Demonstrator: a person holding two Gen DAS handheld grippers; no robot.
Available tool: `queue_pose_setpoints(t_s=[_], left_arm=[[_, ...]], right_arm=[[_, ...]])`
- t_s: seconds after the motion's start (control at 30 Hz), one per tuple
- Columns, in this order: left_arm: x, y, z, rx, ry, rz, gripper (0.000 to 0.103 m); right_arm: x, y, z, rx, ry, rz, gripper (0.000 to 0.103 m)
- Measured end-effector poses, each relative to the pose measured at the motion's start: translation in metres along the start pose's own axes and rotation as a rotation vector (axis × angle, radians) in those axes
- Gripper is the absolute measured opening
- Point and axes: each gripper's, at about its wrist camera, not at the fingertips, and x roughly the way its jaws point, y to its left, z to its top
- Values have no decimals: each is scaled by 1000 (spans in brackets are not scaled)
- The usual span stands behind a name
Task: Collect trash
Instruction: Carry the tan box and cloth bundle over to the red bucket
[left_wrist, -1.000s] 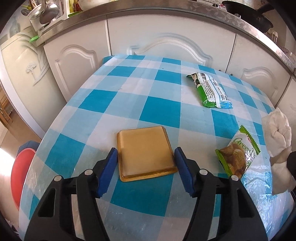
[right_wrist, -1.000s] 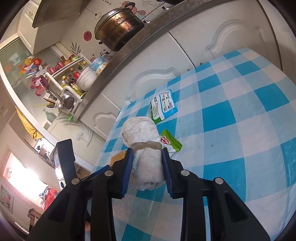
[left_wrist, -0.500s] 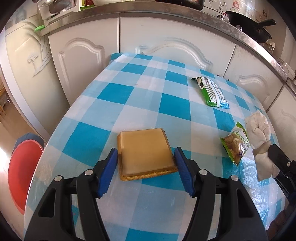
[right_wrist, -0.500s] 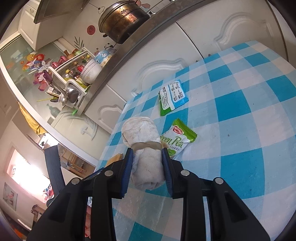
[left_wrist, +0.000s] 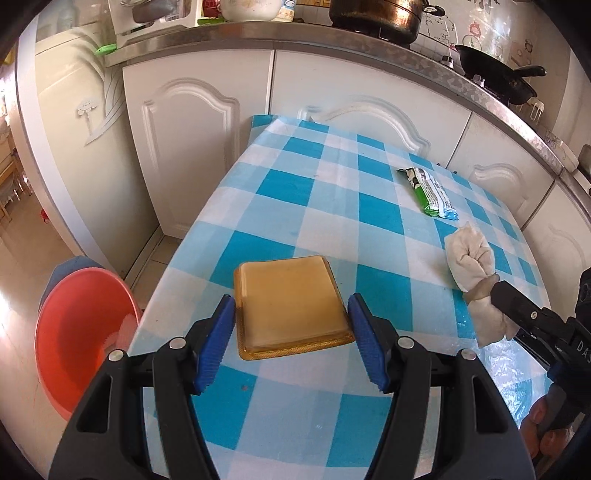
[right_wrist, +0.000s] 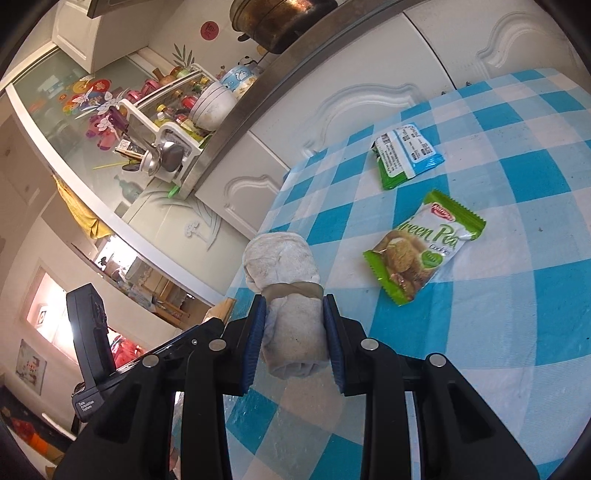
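We find the left gripper (left_wrist: 291, 332) clenched on a flat amber tray (left_wrist: 290, 304) near the table edge (left_wrist: 177, 254); the right gripper (right_wrist: 293, 341) clamps a soft rolled cloth (right_wrist: 288, 295).

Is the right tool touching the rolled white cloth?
Touching. The right wrist view shows the right tool with both blue pads pressed against the sides of the rolled white cloth, no gap showing.

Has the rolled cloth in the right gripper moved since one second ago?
Yes. The rolled cloth went left, away from the green cookie packet, toward the table edge.
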Motion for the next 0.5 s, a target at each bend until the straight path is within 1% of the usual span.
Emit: queue_pose_setpoints(t_s=[0.23,0.5], left_arm=[[-13,41,-5,-40,-7,17,63],[-21,93,-9,-108,-10,27,63]], right_arm=[[14,20,-13,-23,43,27,33],[37,46,-31,-51,104,52,33]])
